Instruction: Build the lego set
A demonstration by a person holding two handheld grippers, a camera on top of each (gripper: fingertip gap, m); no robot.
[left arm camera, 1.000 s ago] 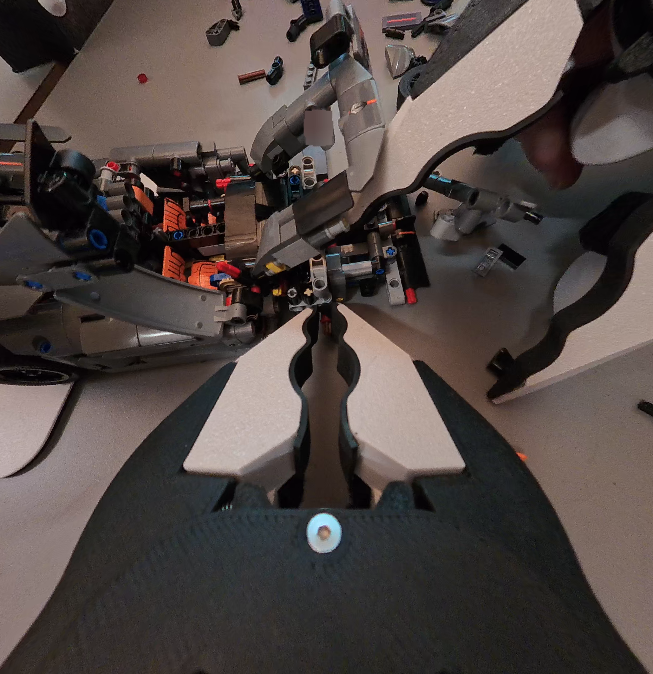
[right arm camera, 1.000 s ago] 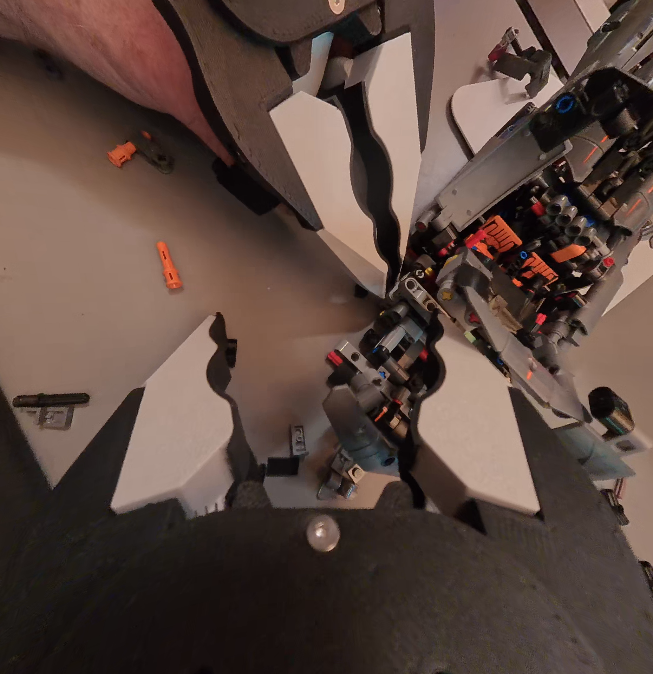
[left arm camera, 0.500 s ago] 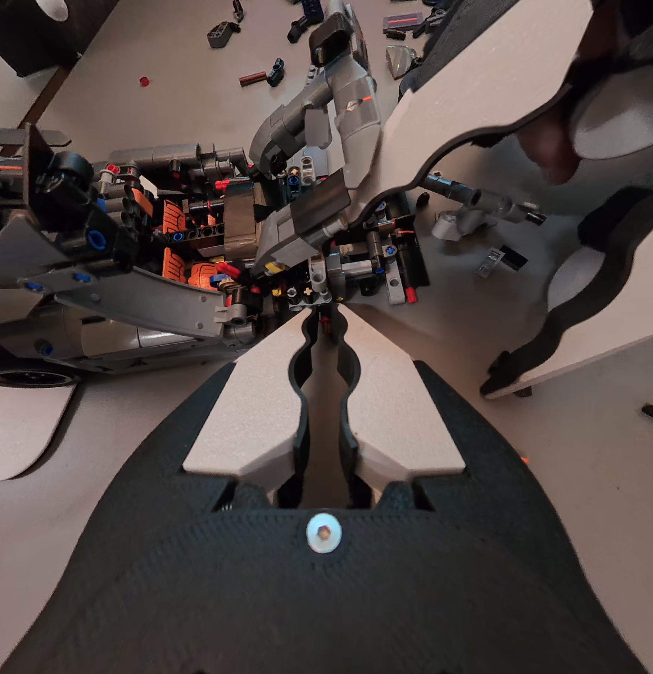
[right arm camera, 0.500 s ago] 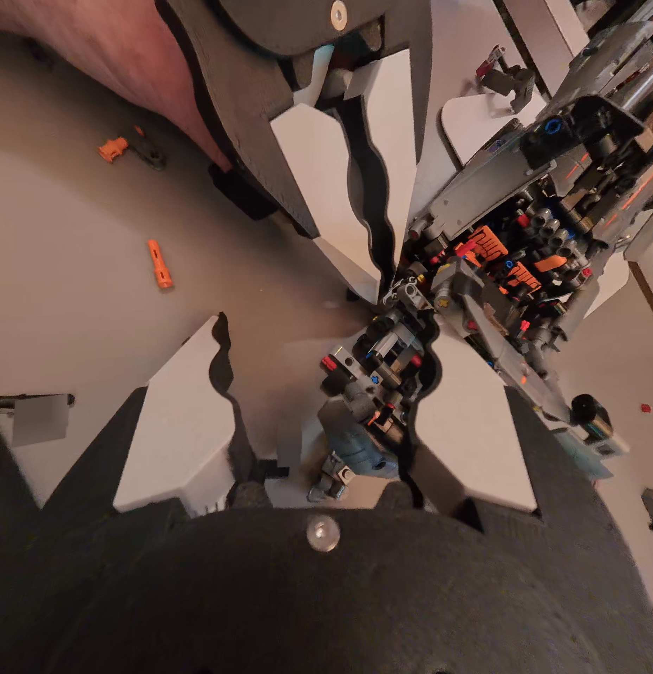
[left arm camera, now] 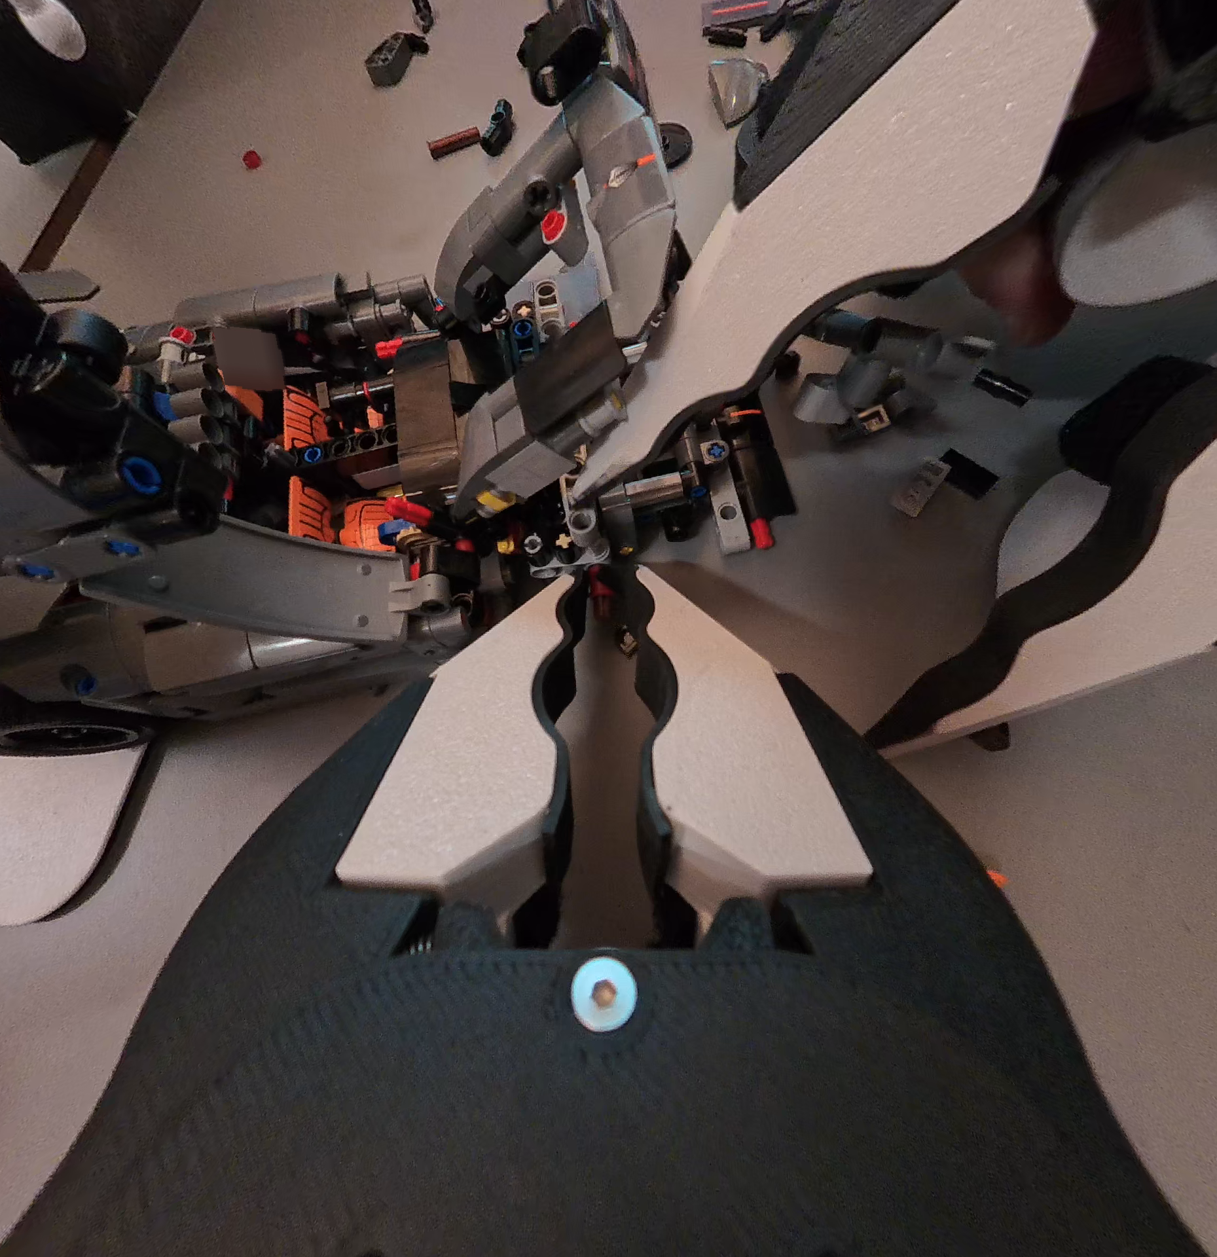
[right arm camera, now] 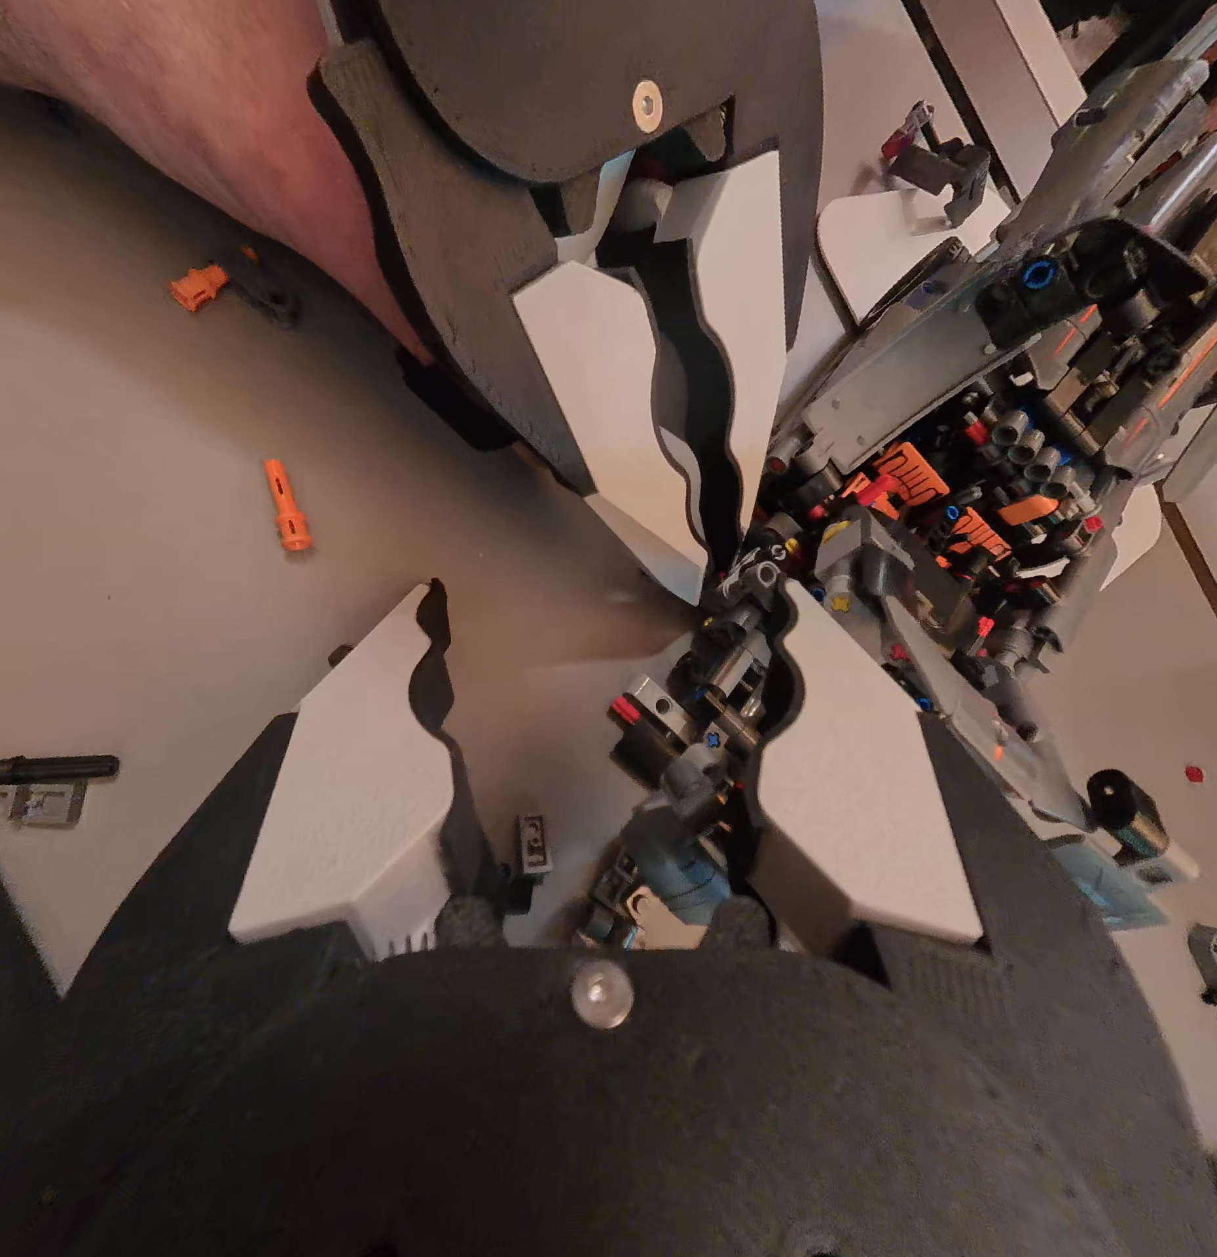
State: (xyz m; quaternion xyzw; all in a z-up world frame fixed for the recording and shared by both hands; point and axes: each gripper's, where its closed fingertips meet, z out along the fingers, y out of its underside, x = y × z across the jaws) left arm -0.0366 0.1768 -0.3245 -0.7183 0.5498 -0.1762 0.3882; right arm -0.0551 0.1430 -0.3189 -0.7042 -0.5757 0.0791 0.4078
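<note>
A grey lego car (left arm camera: 252, 592) with orange seats lies on the table, its open front end toward me; it also shows in the right wrist view (right arm camera: 898, 394). My left gripper (left arm camera: 605, 581) is shut on a small red-and-black part at the car's front frame, and it shows from above in the right wrist view (right arm camera: 721, 564). My right gripper (right arm camera: 609, 585) is wide open. Its right finger (right arm camera: 857, 782) rests against the car's front frame (right arm camera: 714, 687); its left finger stands apart over bare table. In the left wrist view the right gripper (left arm camera: 724, 615) reaches in from the upper right.
Loose parts lie about: an orange pin (right arm camera: 287, 503), an orange connector (right arm camera: 196, 289), a black axle (right arm camera: 54, 768), a small grey plate (right arm camera: 532, 843), a grey sub-assembly (left arm camera: 857, 388), a red stud (left arm camera: 251, 158). A person's forearm (right arm camera: 184, 122) is at the upper left. Less than 4 cm separates the two grippers' tips.
My right gripper has shifted slightly along the car's front, still open. My left gripper keeps the same hold. The car has barely moved.
</note>
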